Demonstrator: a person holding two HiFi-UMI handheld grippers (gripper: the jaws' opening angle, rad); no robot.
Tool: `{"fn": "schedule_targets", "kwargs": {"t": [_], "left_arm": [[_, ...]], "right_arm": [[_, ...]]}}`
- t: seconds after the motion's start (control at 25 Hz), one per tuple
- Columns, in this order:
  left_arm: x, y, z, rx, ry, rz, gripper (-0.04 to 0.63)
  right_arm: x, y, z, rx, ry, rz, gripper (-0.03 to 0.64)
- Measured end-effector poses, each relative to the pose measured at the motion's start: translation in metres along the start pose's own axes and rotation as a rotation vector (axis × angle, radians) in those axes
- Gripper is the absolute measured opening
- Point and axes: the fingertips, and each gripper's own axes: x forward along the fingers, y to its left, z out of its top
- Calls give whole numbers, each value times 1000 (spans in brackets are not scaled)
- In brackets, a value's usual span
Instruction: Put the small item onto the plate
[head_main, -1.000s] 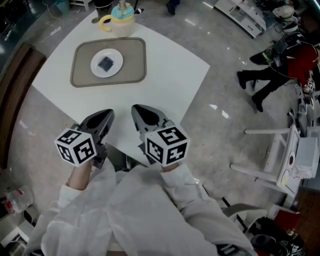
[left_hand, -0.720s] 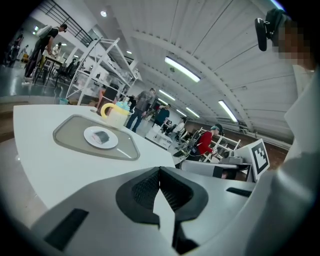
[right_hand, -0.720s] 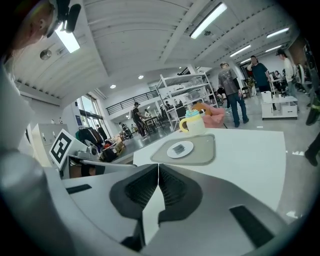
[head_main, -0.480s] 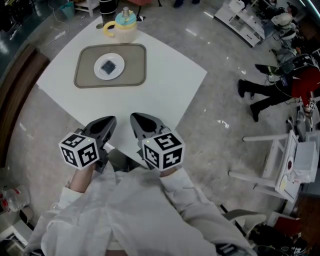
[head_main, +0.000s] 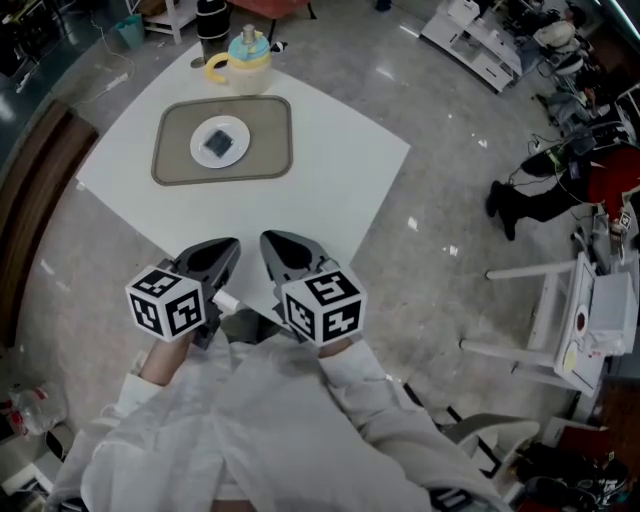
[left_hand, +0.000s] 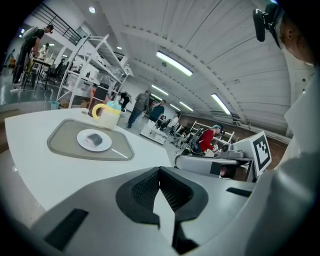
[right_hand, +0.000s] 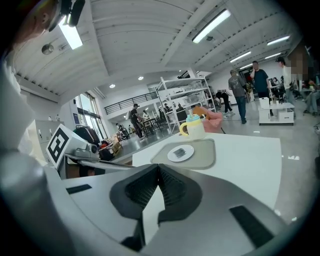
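Desk (head_main: 330, 170), far left part: tray (head_main: 270, 125) carries plate (head_main: 200, 152); dark item (head_main: 218, 142) lies on the plate. Mug (head_main: 247, 52) is just behind the tray. Near edge: left hand-held gripper (head_main: 225, 246), jaws together, empty; right hand-held gripper (head_main: 272, 240), jaws together, empty.
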Motion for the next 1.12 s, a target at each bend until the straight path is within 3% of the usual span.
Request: {"fn": "schedule_targets", "kwargs": {"t": [0.64, 1.12], "left_arm": [[2, -4, 9, 45, 29, -49, 11], [-3, 3, 9, 35, 29, -57, 11]], "right_arm": [[2, 2, 11, -28, -23, -59, 15], [4, 3, 6, -39, 2, -78, 15]]}}
